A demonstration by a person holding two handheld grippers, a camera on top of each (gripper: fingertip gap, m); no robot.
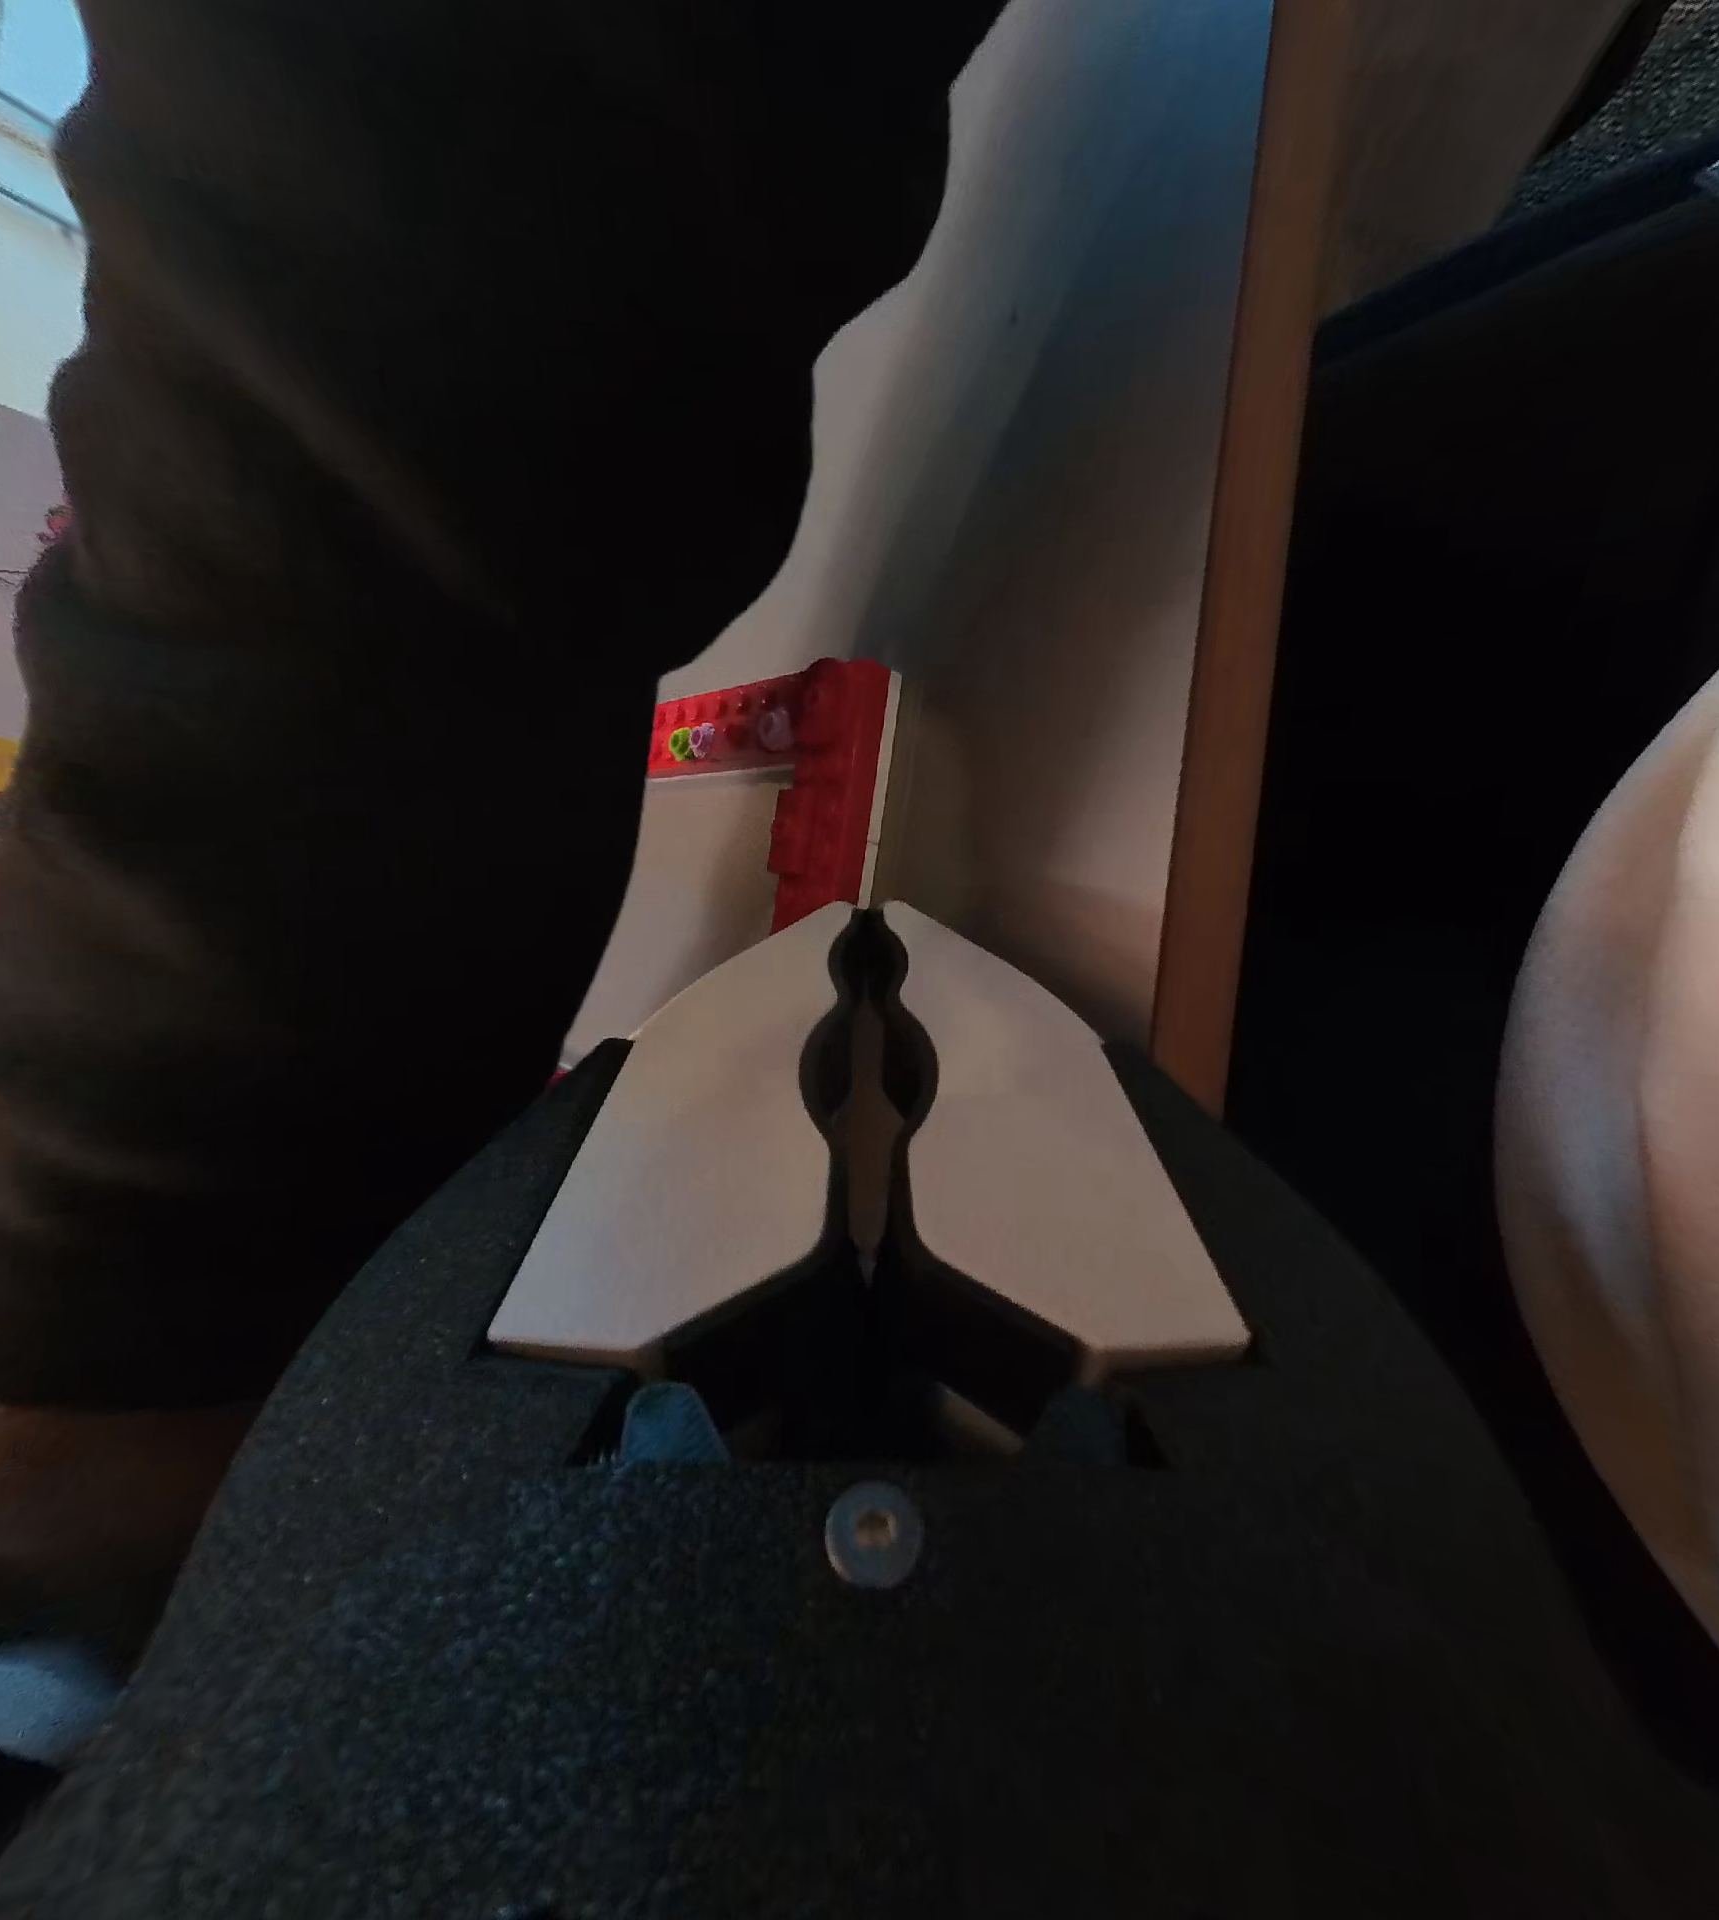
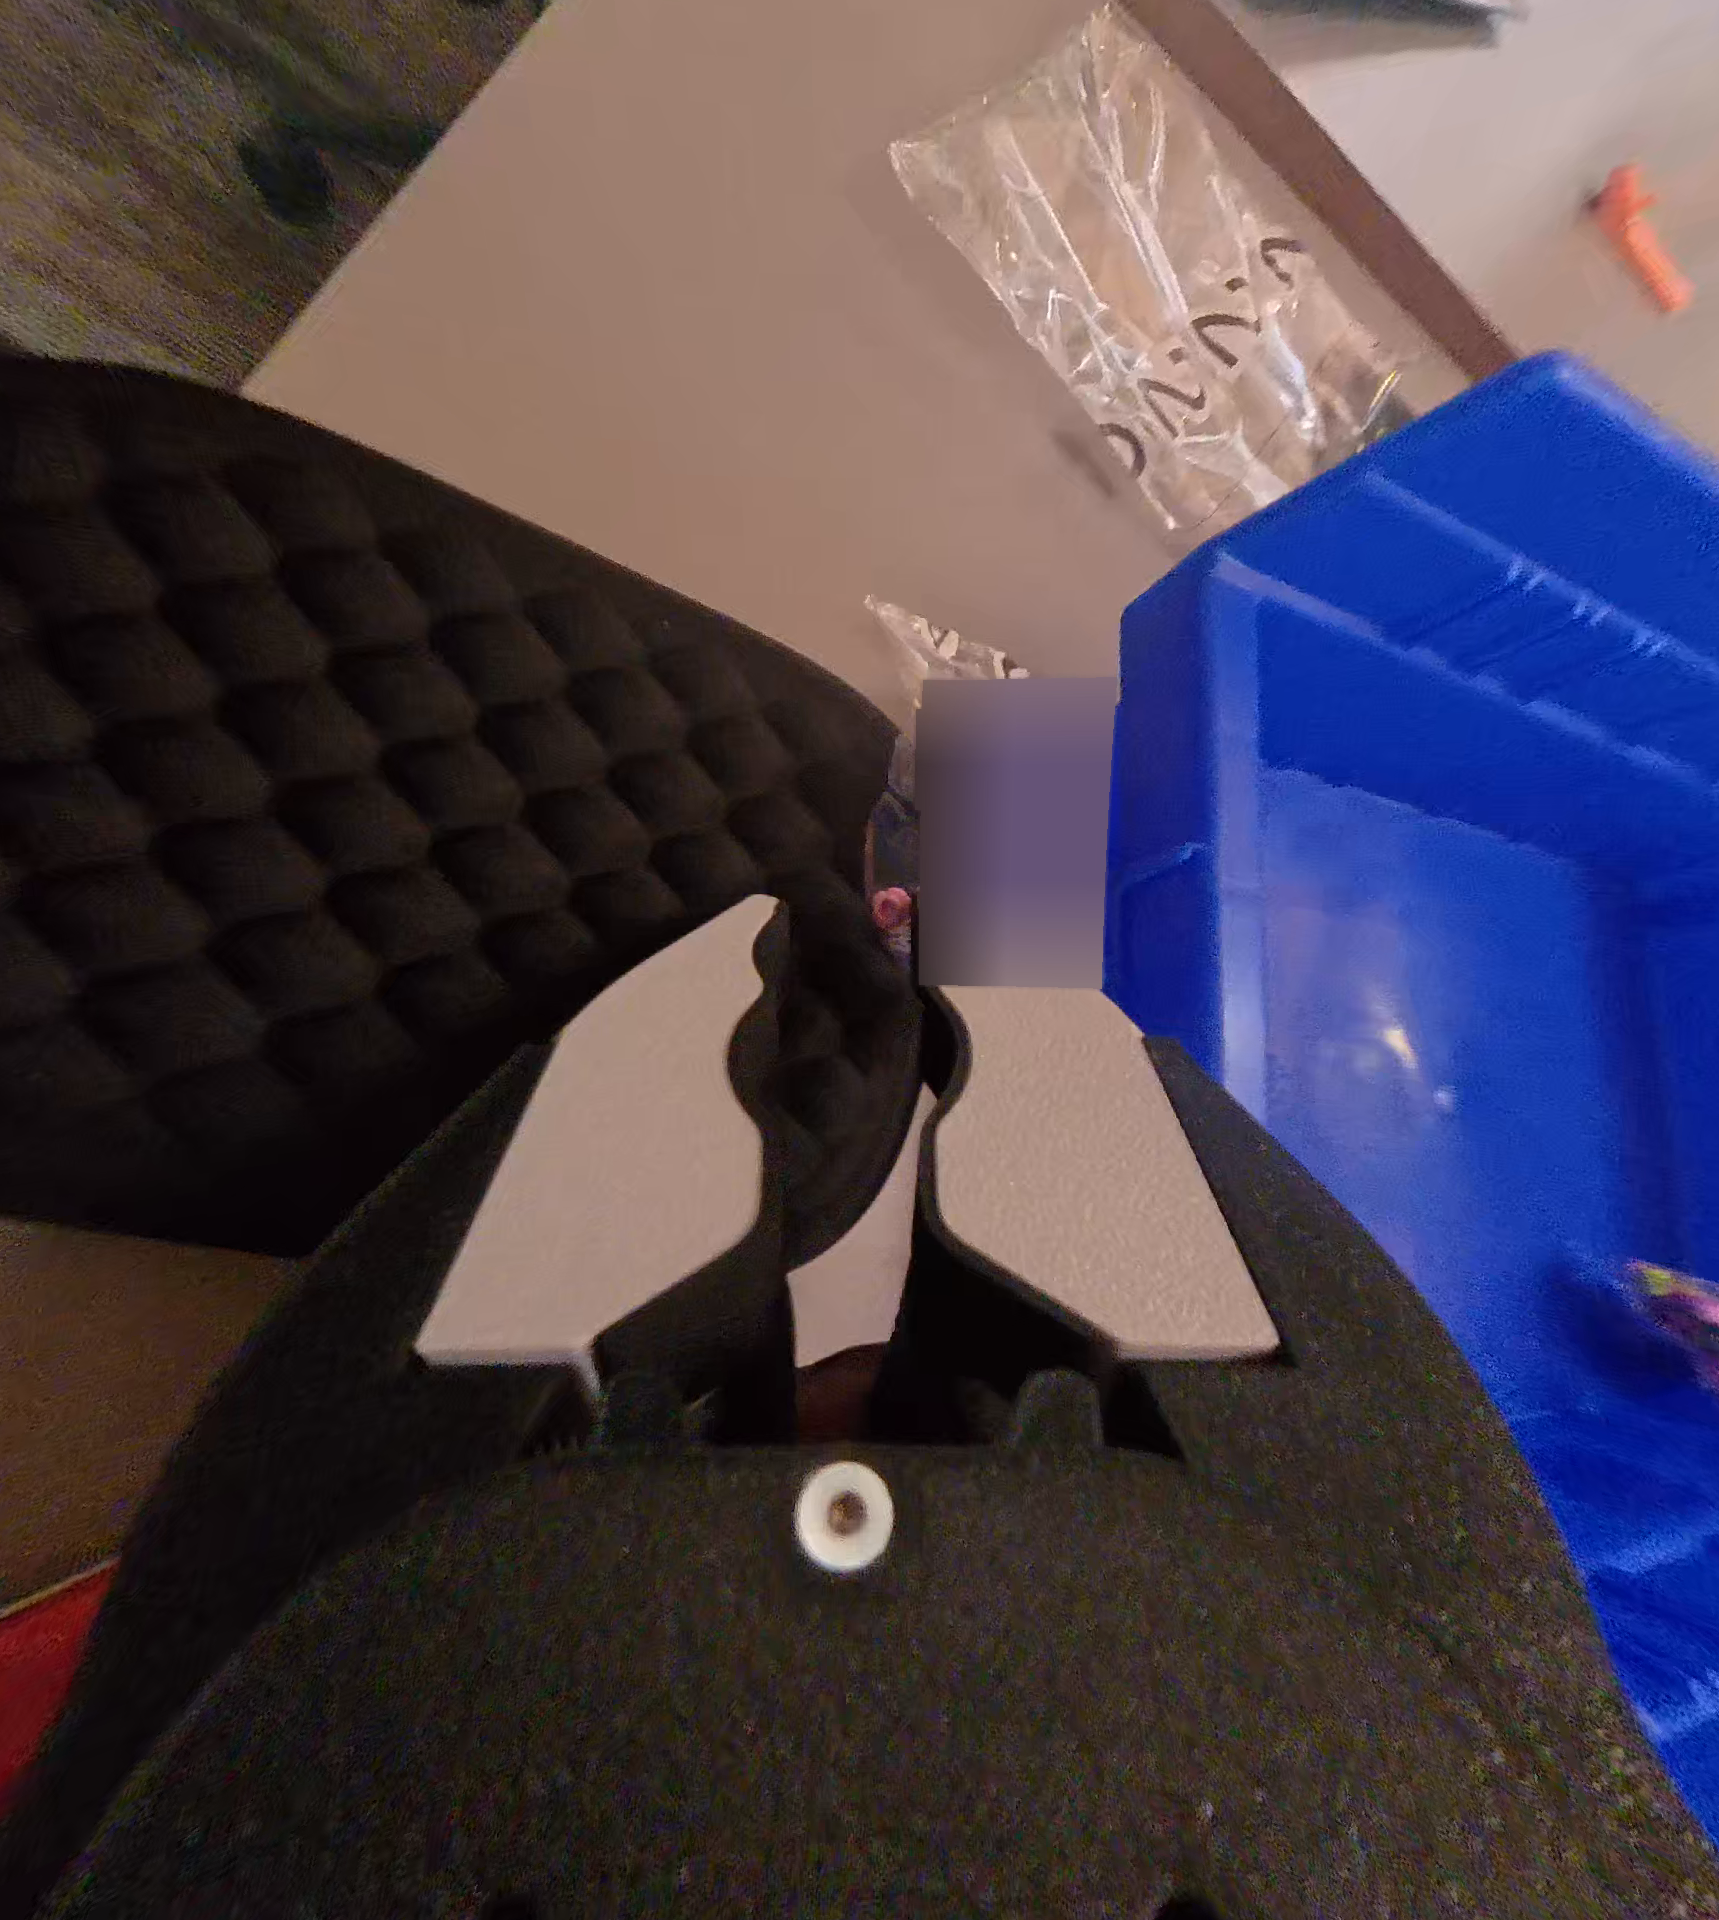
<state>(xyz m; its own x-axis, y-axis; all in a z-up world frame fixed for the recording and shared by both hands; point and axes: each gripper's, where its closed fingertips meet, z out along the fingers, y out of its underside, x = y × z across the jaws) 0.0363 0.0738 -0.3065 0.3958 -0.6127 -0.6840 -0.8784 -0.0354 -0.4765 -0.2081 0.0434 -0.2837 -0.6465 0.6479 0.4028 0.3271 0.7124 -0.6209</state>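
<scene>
In the left wrist view my left gripper (image 1: 867, 912) is shut. Its tips close on the lower end of a red brick frame (image 1: 834, 790) with a white edge, which has small green and pink studs on its top bar. In the right wrist view my right gripper (image 2: 850, 945) is partly open. The corner of a black egg-crate foam sheet (image 2: 315, 779) lies in the gap between its jaws. I cannot tell whether the pads press on the foam. A blurred patch hides the right fingertip.
A person's dark sleeve (image 1: 367, 623) fills the left and a bare forearm (image 1: 1665, 1143) the right. A blue bin (image 2: 1457, 831) beside my right gripper holds a bag of pink and purple pieces (image 2: 1717, 1340). Clear plastic bags (image 2: 1146, 312) and an orange piece (image 2: 1644, 249) lie on the table (image 2: 626, 364). My hands' fingertips stand some 25 centimetres from each other.
</scene>
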